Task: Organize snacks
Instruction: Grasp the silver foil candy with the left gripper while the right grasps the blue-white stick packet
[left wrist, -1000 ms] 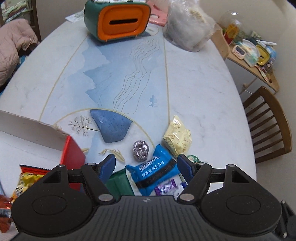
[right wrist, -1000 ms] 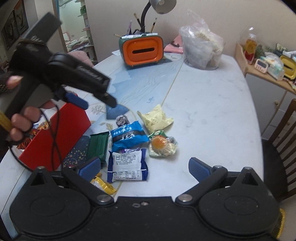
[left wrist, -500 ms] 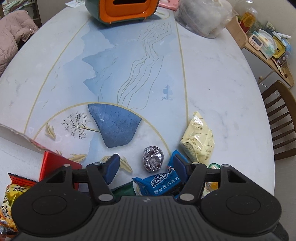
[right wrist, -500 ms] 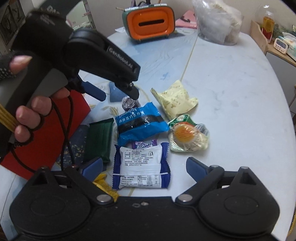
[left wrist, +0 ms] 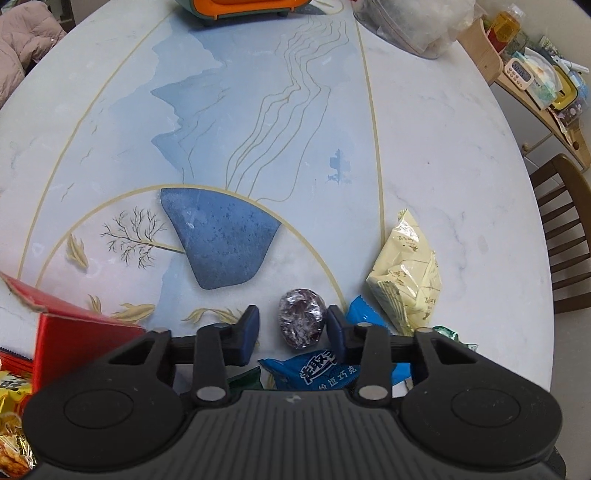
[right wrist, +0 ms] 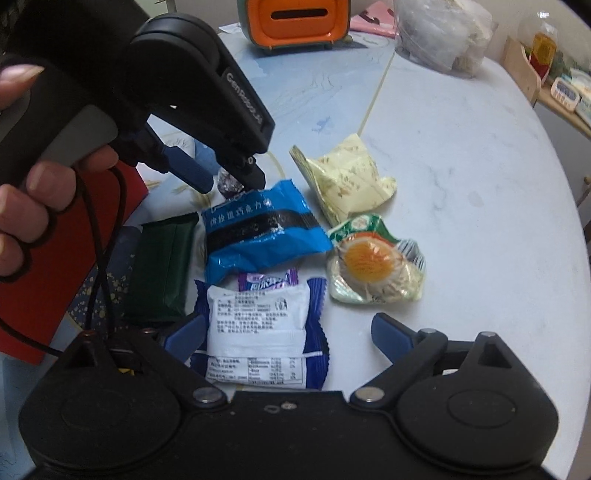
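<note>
A foil-wrapped ball (left wrist: 301,323) lies on the table between the blue fingers of my left gripper (left wrist: 293,328). The jaws are closing; the right pad is at the foil and a small gap shows on the left. From the right wrist view, the left gripper (right wrist: 225,181) points down at the foil ball (right wrist: 226,189), with a hand around its handle. My right gripper (right wrist: 288,338) stands open low over a white and blue packet (right wrist: 258,325). Around it lie a blue packet (right wrist: 258,229), a cream pouch (right wrist: 343,177), a green and orange packet (right wrist: 373,258) and a dark green packet (right wrist: 162,266).
A red box (left wrist: 74,332) stands at the left with yellow snack bags (left wrist: 11,406) in it. An orange and green tissue box (right wrist: 295,22) and a clear plastic bag (right wrist: 439,37) sit at the far end. A wooden chair (left wrist: 565,229) and a cluttered side shelf (left wrist: 535,85) are at the right.
Both grippers have come down toward the snacks. The left jaws have narrowed around the foil ball. The right gripper now hangs over the white and blue packet, still wide.
</note>
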`<state>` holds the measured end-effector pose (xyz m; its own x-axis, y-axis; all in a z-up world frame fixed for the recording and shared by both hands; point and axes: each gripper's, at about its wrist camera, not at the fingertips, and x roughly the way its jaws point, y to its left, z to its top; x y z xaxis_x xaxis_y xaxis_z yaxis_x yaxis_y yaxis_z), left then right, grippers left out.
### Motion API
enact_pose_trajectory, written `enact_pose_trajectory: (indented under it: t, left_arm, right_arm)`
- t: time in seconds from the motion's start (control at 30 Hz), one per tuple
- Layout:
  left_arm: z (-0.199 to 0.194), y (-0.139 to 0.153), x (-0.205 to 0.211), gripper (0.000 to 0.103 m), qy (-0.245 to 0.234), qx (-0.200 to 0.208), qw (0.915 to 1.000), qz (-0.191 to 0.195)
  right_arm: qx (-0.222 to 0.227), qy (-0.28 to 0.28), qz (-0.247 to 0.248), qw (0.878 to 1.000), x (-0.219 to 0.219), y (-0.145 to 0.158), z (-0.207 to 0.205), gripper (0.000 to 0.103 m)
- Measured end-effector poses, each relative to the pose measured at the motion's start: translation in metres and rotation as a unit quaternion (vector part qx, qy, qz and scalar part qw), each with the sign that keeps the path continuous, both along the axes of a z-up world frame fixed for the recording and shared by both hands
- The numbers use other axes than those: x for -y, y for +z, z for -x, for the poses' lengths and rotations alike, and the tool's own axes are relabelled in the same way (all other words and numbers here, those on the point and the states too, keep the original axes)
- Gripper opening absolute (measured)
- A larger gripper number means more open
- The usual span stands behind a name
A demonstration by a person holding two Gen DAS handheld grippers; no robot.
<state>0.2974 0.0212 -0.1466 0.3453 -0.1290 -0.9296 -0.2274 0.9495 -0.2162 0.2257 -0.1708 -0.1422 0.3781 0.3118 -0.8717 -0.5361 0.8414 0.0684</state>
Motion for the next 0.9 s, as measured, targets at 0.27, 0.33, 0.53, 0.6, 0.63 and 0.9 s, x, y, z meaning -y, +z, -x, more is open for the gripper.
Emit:
enact_pose_trajectory:
  t: [0.27,0.33,0.53,0.6,0.63,0.9]
  left_arm:
    - [0.001,-0.005,-0.004,0.025,0.005,-0.003,1.0,0.003]
    - [0.003,-0.004,-0.005,0.025,0.007,-0.004,1.0,0.002]
    - [0.01,0.001,-0.01,0.025,0.018,-0.002,0.9998,0.007]
    - [0.013,0.005,-0.012,0.025,0.021,0.001,0.9997,0.01]
    - [0.015,0.007,-0.013,0.025,0.023,0.002,0.9997,0.011]
    - [0.035,0.027,-0.021,0.025,0.032,0.014,0.9992,0.019]
  right_arm:
    - [-0.011,0.018,-0.014,1.0,-0.002,-0.001,0.003,0.068]
    - [-0.011,0.027,-0.018,0.999,-0.006,0.0,0.006,0.054]
    - [-0.008,0.02,-0.011,1.0,-0.008,0.002,0.009,0.046]
    - [-0.01,0.014,-0.016,1.0,-0.006,0.004,0.01,0.044]
    - [-0.011,0.011,-0.018,1.0,-0.004,0.006,0.011,0.043]
    - [-0.005,-0.01,-0.046,0.999,0.02,0.026,0.021,0.023]
